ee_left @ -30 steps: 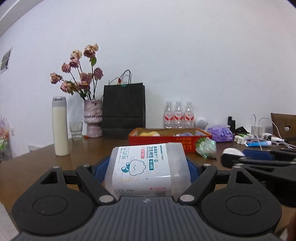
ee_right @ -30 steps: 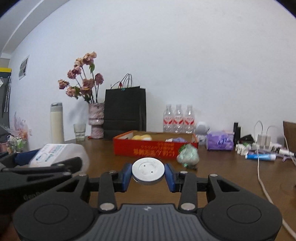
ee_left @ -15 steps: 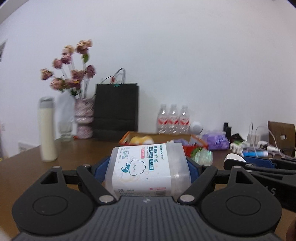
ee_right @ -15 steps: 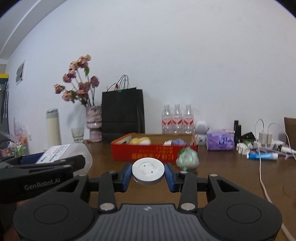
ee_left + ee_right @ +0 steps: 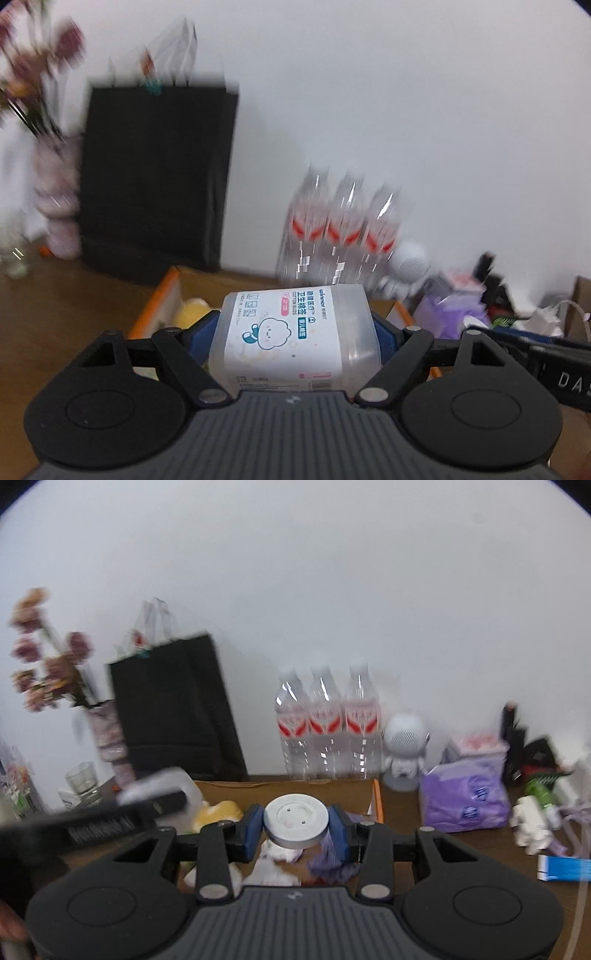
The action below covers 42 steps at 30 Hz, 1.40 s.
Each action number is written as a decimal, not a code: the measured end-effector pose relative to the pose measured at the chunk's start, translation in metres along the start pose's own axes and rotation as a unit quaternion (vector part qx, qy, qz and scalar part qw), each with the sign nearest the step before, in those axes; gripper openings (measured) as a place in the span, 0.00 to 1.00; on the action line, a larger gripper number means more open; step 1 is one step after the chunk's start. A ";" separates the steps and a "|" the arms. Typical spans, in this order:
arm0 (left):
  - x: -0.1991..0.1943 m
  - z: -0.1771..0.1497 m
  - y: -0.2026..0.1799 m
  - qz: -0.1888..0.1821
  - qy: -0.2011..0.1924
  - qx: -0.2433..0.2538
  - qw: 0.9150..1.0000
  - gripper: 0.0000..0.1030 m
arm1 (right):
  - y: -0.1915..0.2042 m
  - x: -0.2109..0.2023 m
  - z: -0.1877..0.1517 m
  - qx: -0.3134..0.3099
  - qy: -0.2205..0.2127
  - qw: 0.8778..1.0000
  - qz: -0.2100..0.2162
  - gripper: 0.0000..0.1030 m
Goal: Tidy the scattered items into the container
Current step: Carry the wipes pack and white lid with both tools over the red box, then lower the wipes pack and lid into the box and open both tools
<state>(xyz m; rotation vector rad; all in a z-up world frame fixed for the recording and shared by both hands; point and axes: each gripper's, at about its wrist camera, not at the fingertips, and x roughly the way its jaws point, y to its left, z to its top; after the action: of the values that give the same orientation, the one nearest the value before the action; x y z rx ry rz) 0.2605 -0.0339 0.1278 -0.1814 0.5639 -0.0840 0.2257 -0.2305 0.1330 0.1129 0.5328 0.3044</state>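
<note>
My left gripper (image 5: 295, 332) is shut on a clear cotton-bud box (image 5: 291, 332) with a white label and holds it over the near edge of the orange cardboard box (image 5: 155, 306). My right gripper (image 5: 297, 829) is shut on a round white disc (image 5: 296, 819) and holds it above the same cardboard box (image 5: 376, 805). Inside the box lie a yellow item (image 5: 218, 812), white crumpled pieces (image 5: 269, 867) and a purple item (image 5: 332, 860). The left gripper (image 5: 122, 812) shows blurred at the left of the right wrist view.
A black paper bag (image 5: 173, 709), a flower vase (image 5: 107, 734), three water bottles (image 5: 327, 723) and a white toy robot (image 5: 404, 749) stand behind the box. A purple tissue pack (image 5: 465, 797), a blue tube (image 5: 565, 866) and cables lie to the right. A glass (image 5: 81, 781) stands left.
Both grippers have moved forward and up toward the orange box and now hang over it, still holding their items. The background is motion-blurred.
</note>
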 end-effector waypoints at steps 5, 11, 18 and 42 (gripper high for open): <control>0.088 0.006 -0.004 0.044 0.064 0.037 0.996 0.81 | -0.020 0.100 0.040 0.039 0.109 0.993 -0.008 0.37; 0.131 0.008 -0.005 0.058 0.086 0.053 0.993 0.81 | -0.033 0.170 0.040 0.039 0.170 0.983 -0.057 0.37; 0.136 0.013 -0.001 0.057 0.092 0.065 0.992 0.86 | -0.051 0.198 0.037 0.058 0.190 0.978 -0.062 0.40; -0.029 0.103 0.015 0.115 0.196 0.074 0.971 1.00 | 0.012 0.061 0.094 0.042 0.279 0.956 -0.085 0.88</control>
<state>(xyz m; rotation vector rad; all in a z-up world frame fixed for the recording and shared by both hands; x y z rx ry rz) 0.2921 0.0000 0.2259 0.0506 0.9666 0.0656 0.3206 -0.2025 0.1860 0.0611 1.1118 0.1405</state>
